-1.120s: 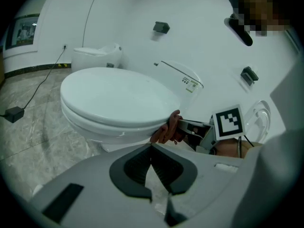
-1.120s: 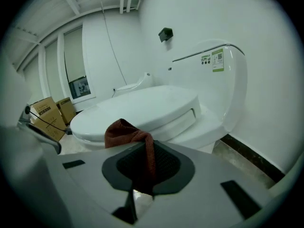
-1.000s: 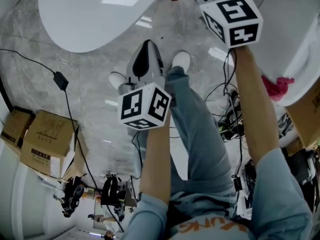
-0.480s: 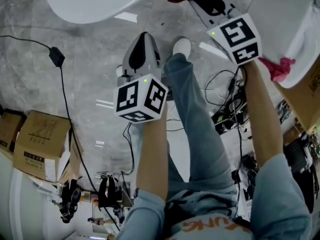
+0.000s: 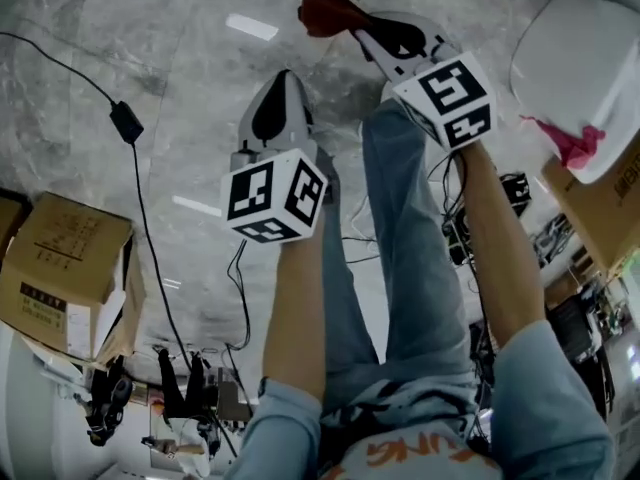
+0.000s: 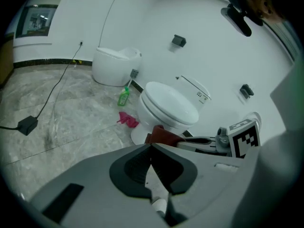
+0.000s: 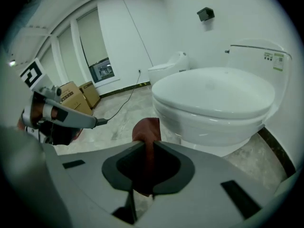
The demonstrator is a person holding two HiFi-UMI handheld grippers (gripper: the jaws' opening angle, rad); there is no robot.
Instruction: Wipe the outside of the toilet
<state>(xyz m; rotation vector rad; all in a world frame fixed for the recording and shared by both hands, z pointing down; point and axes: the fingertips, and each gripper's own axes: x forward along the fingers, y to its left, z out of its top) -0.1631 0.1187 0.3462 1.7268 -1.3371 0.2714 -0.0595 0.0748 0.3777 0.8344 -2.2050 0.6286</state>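
Far left in the head view, the brown cardboard box point(image 5: 65, 263) sits on the marble floor with its flaps down, so there's no telling what's inside. Over by the wall, the small green plastic bottle point(image 6: 123, 97) stands upright, its contents unreadable too.

Next across, the left gripper point(image 6: 152, 146) has its jaws pressed together on nothing and points out over the floor.

Now the change: a second ago the big white lid filled the top of the head view, and it has since slid out of frame as both grippers pushed forward. The right gripper point(image 7: 148, 145) is clamped on the dark red wiping cloth point(image 5: 322, 8), which pokes out past the jaw tips.

The white ceramic toilet point(image 7: 213, 96) is just ahead of that cloth with its lid down, so the bowl is hidden, and cloth and porcelain are still apart. Judging by that, wiping hasn't started.

Far right, a second white fixture point(image 5: 570, 48) has a bright pink rag point(image 5: 572, 143) at its edge
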